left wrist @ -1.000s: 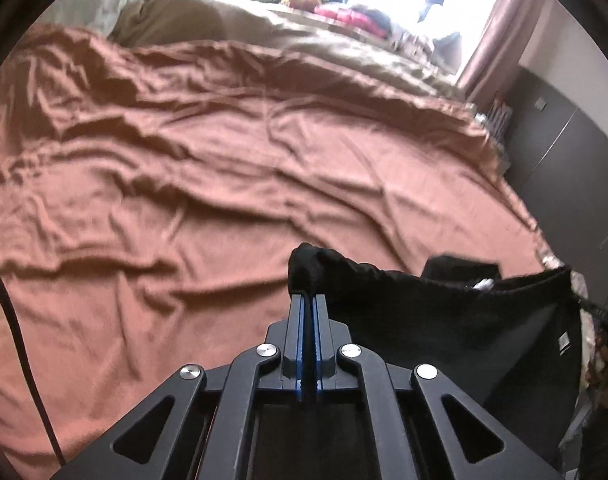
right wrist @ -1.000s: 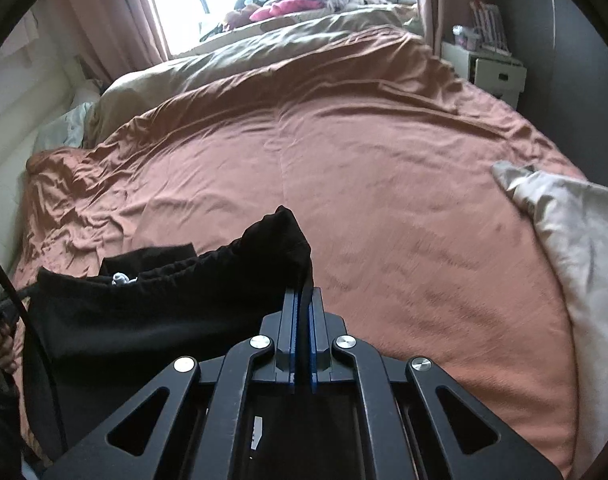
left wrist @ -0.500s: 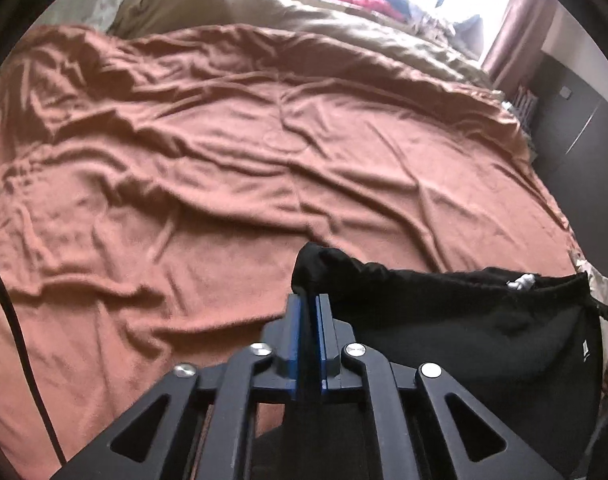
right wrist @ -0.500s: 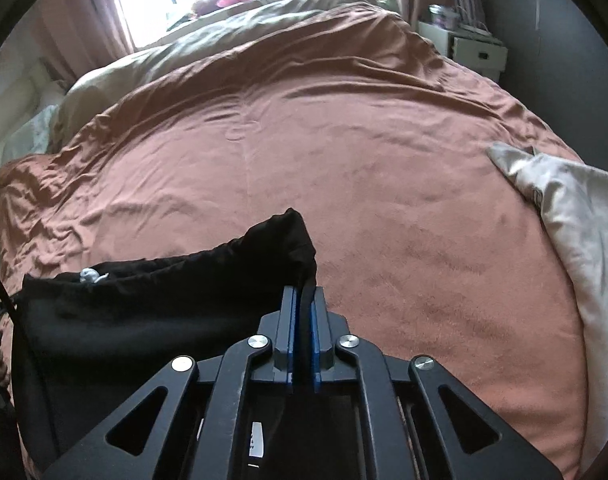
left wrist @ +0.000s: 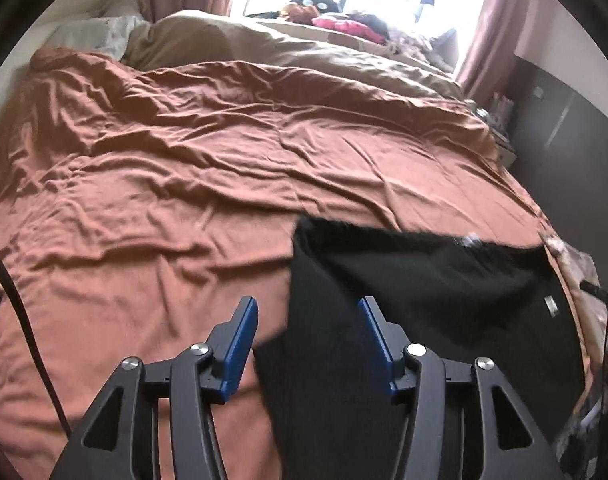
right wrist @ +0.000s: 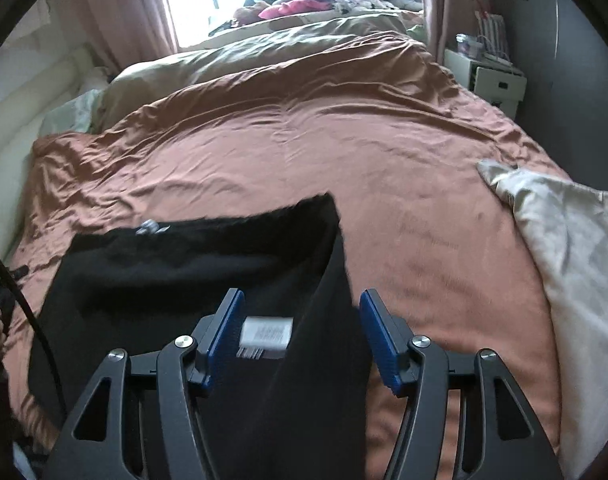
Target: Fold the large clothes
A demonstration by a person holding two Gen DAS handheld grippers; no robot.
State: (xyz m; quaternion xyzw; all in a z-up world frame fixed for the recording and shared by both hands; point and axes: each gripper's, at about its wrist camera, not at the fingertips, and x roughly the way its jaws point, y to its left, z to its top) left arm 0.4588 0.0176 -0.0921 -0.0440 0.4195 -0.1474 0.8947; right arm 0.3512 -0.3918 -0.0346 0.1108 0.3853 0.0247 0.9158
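Both claws, the left gripper (left wrist: pixel 307 336) and right gripper (right wrist: pixel 302 330), are now gaping, having released the black garment (right wrist: pixel 192 264) (its top edge spread flat) onto the rust bedspread (right wrist: pixel 343 140); folding is starting.

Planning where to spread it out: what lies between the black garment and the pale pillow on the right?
In the right wrist view, only bare rust-coloured bedsheet lies between the black garment and the pale pillow.

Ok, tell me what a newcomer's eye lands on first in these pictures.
First the black garment, spread flat on the rust-brown bedspread at the near edge of the bed. Next the open blue-padded grippers in the foreground: left gripper, right gripper, each straddling a side edge of the garment. A pale cushion lies to the right.
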